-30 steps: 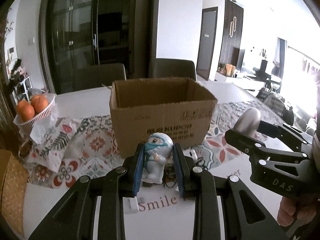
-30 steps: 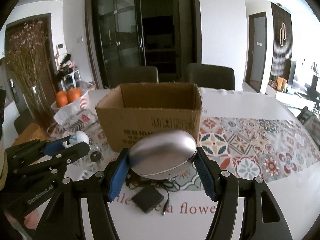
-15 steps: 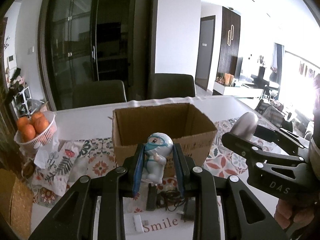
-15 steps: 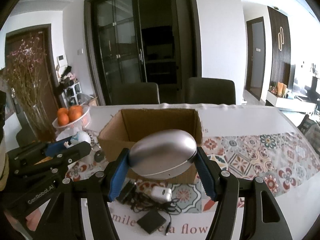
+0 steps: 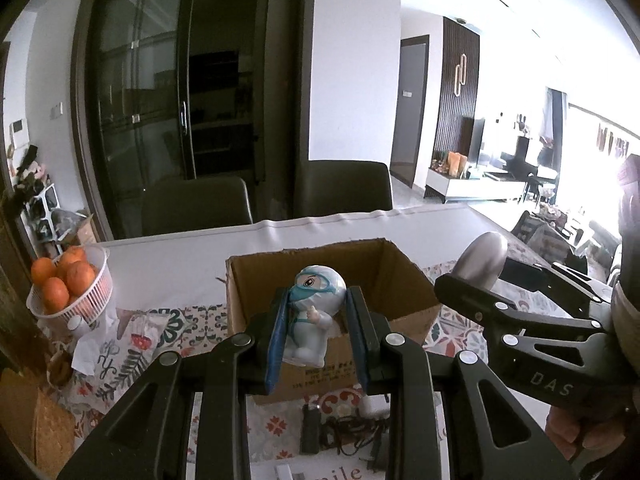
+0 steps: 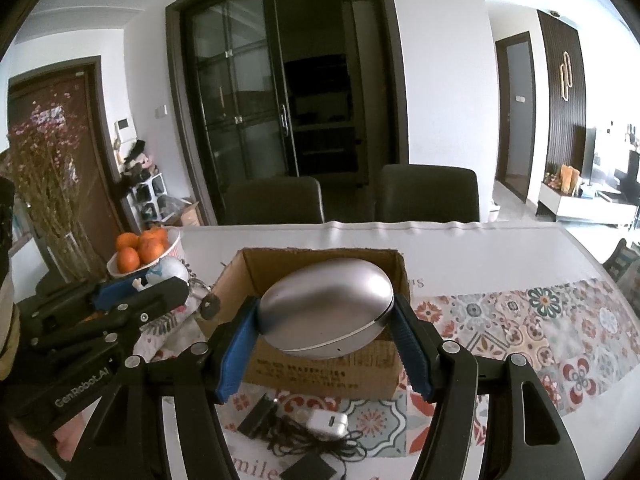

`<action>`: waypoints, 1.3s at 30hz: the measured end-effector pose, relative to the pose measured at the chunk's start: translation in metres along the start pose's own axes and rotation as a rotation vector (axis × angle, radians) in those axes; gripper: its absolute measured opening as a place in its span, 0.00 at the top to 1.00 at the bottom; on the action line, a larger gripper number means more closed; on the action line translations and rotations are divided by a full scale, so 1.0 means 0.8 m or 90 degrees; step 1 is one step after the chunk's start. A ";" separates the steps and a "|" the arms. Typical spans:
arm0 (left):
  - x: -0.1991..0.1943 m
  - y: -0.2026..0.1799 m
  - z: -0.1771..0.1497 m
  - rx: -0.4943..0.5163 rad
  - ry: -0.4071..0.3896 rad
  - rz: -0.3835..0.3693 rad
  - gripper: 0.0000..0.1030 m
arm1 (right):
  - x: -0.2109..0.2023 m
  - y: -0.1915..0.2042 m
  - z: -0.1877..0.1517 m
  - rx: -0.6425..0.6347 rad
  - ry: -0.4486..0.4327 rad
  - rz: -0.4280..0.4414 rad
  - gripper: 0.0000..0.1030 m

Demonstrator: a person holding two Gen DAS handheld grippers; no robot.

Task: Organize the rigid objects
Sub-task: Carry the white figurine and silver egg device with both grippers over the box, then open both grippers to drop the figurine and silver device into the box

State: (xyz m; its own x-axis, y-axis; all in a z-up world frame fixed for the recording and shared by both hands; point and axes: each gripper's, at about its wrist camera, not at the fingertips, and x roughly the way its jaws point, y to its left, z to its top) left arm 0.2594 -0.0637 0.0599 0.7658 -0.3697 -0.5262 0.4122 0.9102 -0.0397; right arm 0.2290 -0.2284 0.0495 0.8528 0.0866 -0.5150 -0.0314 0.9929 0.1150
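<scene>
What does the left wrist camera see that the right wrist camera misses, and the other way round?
Only the left wrist view shows the face of the white masked figurine clamped in the left hand-held gripper. Only the right wrist view shows the vase of dried pink flowers and the silver egg-shaped case's broad side. Both show the open brown cardboard box, the basket of oranges and the right hand-held gripper.
</scene>
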 end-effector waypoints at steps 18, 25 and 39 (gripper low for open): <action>0.072 0.012 0.043 0.003 0.059 0.006 0.72 | 0.072 -0.026 0.044 0.018 0.083 0.012 0.37; 0.104 0.020 0.046 -0.008 0.102 0.005 0.72 | 0.108 -0.035 0.047 0.024 0.132 0.017 0.37; 0.143 0.028 0.026 -0.013 0.162 0.015 0.68 | 0.159 -0.044 0.030 0.025 0.208 0.009 0.37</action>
State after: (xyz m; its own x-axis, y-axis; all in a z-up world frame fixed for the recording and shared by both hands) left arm 0.3669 -0.0894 0.0167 0.6248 -0.2914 -0.7244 0.3835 0.9227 -0.0404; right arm 0.3513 -0.2543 0.0003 0.6399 0.1282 -0.7577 -0.0158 0.9880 0.1538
